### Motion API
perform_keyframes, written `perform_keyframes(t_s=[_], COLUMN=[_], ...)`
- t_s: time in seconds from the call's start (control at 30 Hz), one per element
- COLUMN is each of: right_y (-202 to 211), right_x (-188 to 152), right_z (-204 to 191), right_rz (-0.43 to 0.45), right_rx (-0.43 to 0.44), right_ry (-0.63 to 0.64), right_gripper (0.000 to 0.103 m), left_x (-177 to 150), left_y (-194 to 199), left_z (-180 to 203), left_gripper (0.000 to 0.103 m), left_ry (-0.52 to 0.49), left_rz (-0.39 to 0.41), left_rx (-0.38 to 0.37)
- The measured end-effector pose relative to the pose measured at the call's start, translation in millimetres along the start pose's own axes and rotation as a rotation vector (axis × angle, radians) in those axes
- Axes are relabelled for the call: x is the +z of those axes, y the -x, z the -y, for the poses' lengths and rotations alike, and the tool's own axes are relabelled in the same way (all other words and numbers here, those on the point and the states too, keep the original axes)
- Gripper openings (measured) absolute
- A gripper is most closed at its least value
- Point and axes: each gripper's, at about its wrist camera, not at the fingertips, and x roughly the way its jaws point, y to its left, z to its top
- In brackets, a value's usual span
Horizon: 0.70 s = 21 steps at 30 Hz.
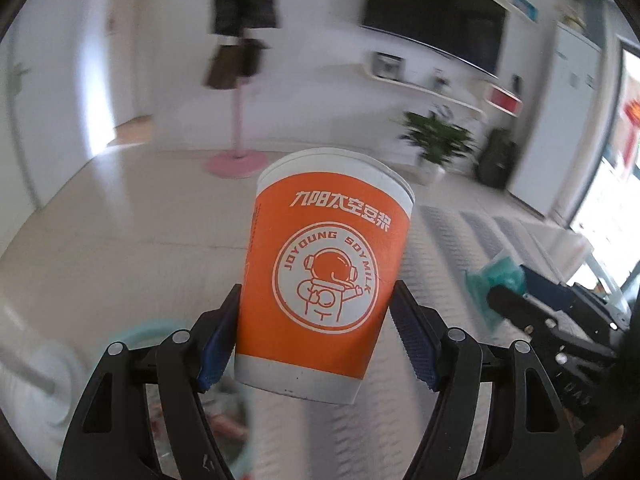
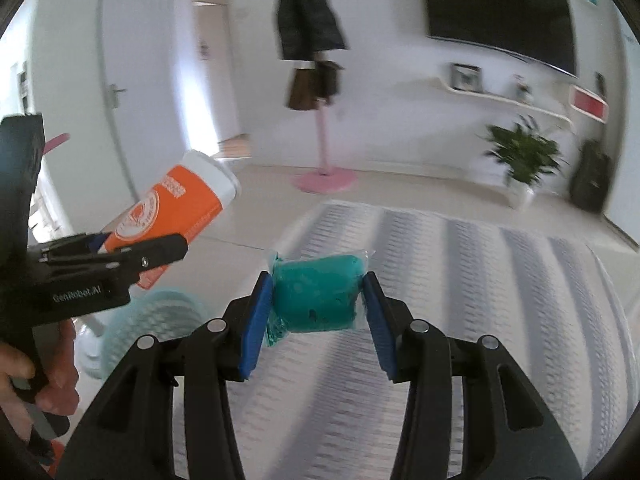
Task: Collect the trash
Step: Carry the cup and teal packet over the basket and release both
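My left gripper (image 1: pixel 316 336) is shut on an orange and white paper cup (image 1: pixel 324 272), held upright in the air. The cup also shows in the right wrist view (image 2: pixel 176 204), tilted, in the left gripper (image 2: pixel 132 256) at the left. My right gripper (image 2: pixel 318 312) is shut on a teal plastic packet (image 2: pixel 316 296) and holds it above the striped rug. The packet and the right gripper show at the right edge of the left wrist view (image 1: pixel 500 280). A light teal mesh basket (image 2: pixel 160 316) stands on the floor below the left gripper, blurred.
A grey striped rug (image 2: pixel 460 300) covers the floor ahead. A pink coat stand (image 2: pixel 324 176) with dark clothes stands at the back. A potted plant (image 2: pixel 524 160), a dark bag (image 2: pixel 592 176), wall shelves and a TV (image 2: pixel 500 8) are at the right.
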Motion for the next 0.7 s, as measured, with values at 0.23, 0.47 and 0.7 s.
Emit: perform_keyframes(t_s=[0.23,0.47,0.7], right_y=[-29.2,-72.7,-105.6], right_x=[10.7,-8.3,-29.7], right_z=[-95.5,-158.9,-178.8], right_rz=[-0.051,-0.150,-0.230], right_rx=[0.133,0.173,0.172], right_ry=[0.044,0.081,0.070], right_gripper=[0.043,0.043,0.047], left_x=[-24.7,-59.4,-74.7], left_y=[32.8,19.7,9.3], left_z=[-101.3,-160.9,-184.6], left_gripper=[0.070,0.071,0.074], left_ry=[0.168,0.301,0.312], left_rz=[-0.044,-0.100,-0.169], left_rx=[0.136,0.136,0.155])
